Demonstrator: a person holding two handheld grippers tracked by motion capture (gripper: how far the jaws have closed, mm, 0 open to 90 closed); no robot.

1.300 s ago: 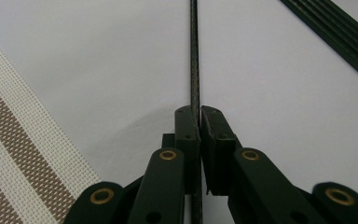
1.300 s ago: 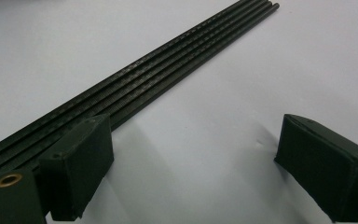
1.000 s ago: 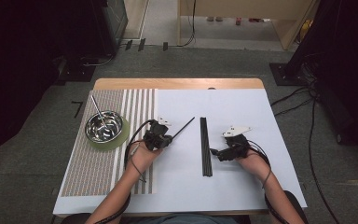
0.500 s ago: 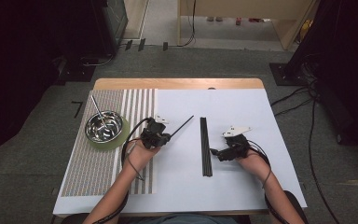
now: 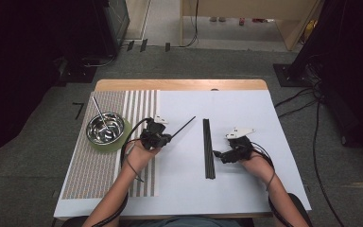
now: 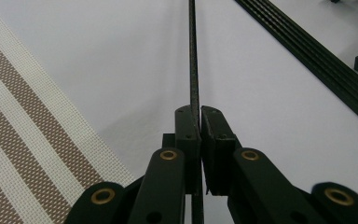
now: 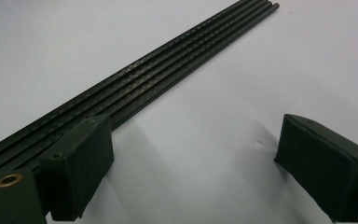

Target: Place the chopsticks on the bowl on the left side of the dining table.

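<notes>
My left gripper (image 5: 167, 138) is shut on one thin black rod (image 5: 183, 126), which points up and to the right just above the white table cover. In the left gripper view the jaws of the left gripper (image 6: 199, 112) pinch the rod (image 6: 193, 56) near its end. Several more black rods (image 5: 209, 147) lie side by side in a straight row at the table's middle. My right gripper (image 5: 217, 154) rests just right of that row, open. In the right gripper view its jaws (image 7: 191, 140) stand wide apart over bare white surface, with the rods (image 7: 168, 74) beside the left jaw.
A steel bowl (image 5: 105, 128) with a rod (image 5: 99, 109) leaning in it sits on a green coaster (image 5: 123, 140) at the left. Under them lies a striped placemat (image 5: 97, 177). The white cover (image 5: 264, 118) spans the rest of the table.
My left gripper has edged slightly to the left with the rod still in its jaws. The right gripper has kept still.
</notes>
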